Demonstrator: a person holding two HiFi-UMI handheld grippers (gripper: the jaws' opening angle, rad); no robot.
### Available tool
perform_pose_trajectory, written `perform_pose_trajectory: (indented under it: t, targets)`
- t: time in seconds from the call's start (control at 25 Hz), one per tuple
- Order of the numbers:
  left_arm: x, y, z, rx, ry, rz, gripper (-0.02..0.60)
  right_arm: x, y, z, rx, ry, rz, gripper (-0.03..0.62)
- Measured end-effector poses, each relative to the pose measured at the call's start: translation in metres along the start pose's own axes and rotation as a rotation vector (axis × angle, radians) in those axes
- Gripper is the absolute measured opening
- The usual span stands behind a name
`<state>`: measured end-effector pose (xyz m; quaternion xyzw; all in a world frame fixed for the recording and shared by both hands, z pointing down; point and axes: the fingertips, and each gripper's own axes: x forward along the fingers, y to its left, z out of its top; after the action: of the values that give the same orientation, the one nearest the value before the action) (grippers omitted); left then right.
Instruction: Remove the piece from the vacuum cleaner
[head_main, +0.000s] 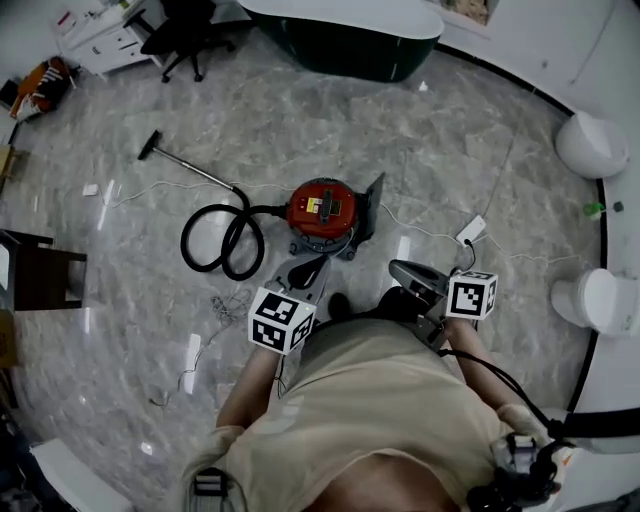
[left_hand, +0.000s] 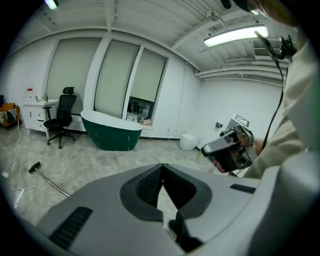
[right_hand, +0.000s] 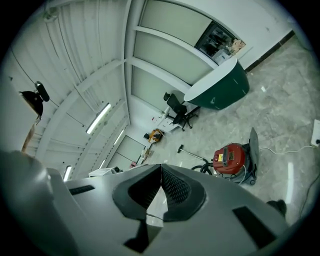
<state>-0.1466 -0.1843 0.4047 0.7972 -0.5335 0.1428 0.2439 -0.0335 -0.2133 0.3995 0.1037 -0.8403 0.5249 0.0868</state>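
Observation:
The red vacuum cleaner (head_main: 322, 212) stands on the marble floor ahead of me, also in the right gripper view (right_hand: 231, 157). A dark grey flat piece (head_main: 372, 205) stands upright against its right side. Its black hose (head_main: 225, 240) loops to the left, and the metal wand ends in a floor nozzle (head_main: 150, 145). My left gripper (head_main: 310, 268) is shut and empty, its tip just short of the vacuum's near side. My right gripper (head_main: 400, 268) is also shut and empty, to the right of the vacuum and apart from it. It shows in the left gripper view (left_hand: 206, 148) too.
A green bathtub (head_main: 345, 40) stands at the far wall, with a black office chair (head_main: 185, 35) and a white cabinet (head_main: 100, 35) to its left. A power strip (head_main: 470, 230) and white cables lie on the floor. Two white round fixtures (head_main: 592, 145) stand at the right; a dark stool (head_main: 40, 270) at the left.

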Motion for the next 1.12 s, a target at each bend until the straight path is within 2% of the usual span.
perform_pose_trajectory:
  t: [0.16, 0.32, 0.6, 0.84, 1.12]
  targets:
    - [0.005, 0.010, -0.001, -0.017, 0.027, 0.037, -0.006, 0.014, -0.029, 0.006, -0.004, 0.065, -0.024, 0.002]
    - [0.036, 0.017, 0.003, -0.034, 0.070, 0.067, -0.006, 0.025, -0.078, 0.022, 0.005, 0.137, -0.050, 0.002]
    - [0.111, 0.039, 0.014, -0.072, 0.146, 0.127, -0.006, 0.047, -0.193, 0.055, 0.077, 0.258, -0.118, 0.002]
    - [0.163, 0.076, -0.008, -0.132, 0.220, 0.156, -0.006, 0.086, -0.292, 0.061, 0.106, 0.377, -0.190, 0.002]
    - [0.206, 0.110, -0.049, -0.191, 0.273, 0.164, -0.006, 0.126, -0.374, 0.057, 0.158, 0.407, -0.229, 0.002]
